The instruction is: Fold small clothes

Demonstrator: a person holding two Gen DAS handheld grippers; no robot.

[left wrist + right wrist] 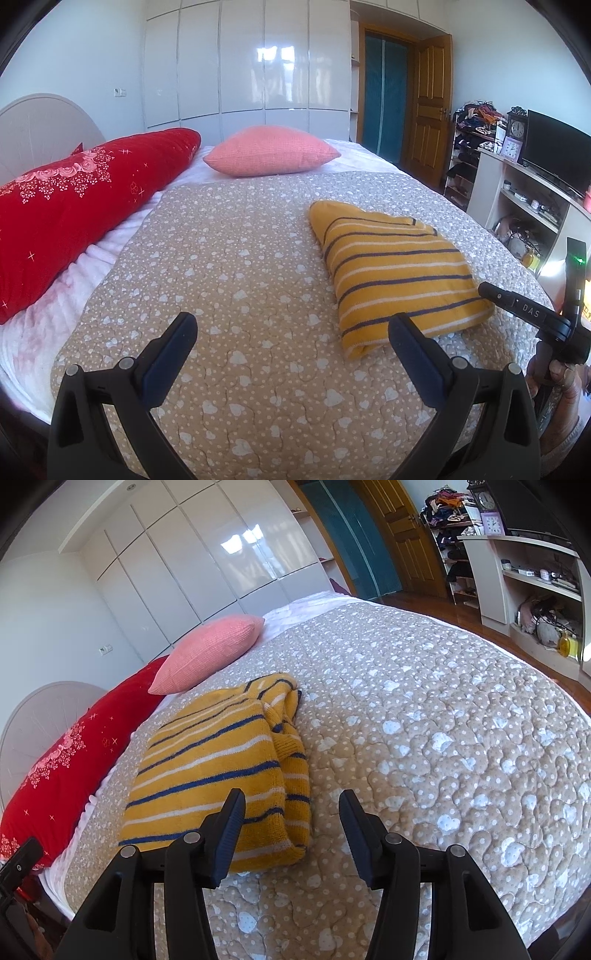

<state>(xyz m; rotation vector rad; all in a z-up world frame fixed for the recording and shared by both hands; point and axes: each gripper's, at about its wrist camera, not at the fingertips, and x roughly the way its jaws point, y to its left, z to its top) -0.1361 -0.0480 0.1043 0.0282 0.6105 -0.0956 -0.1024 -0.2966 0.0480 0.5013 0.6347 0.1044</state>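
The folded yellow striped sweater [395, 273] lies on the quilted bedspread [236, 266], right of centre in the left wrist frame. The left hand-held gripper [291, 332] and the right hand-held gripper [291, 808] are both released, holding nothing.

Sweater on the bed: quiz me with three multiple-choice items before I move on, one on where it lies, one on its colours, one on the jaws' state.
1. Where does the sweater lie?
A. on the quilt
B. on the pink pillow
C. on the floor

2. What is its main colour?
A. red
B. yellow, with dark and white stripes
C. plain grey

3. How do the jaws of the left gripper and right gripper stand?
A. both shut on the sweater
B. one open, one shut
C. both open, holding nothing

Key: 1 A, it rests folded on the quilt, apart from the pillow; 2 B, stripes cross yellow knit; 3 C, quilt or sweater shows through each gap.
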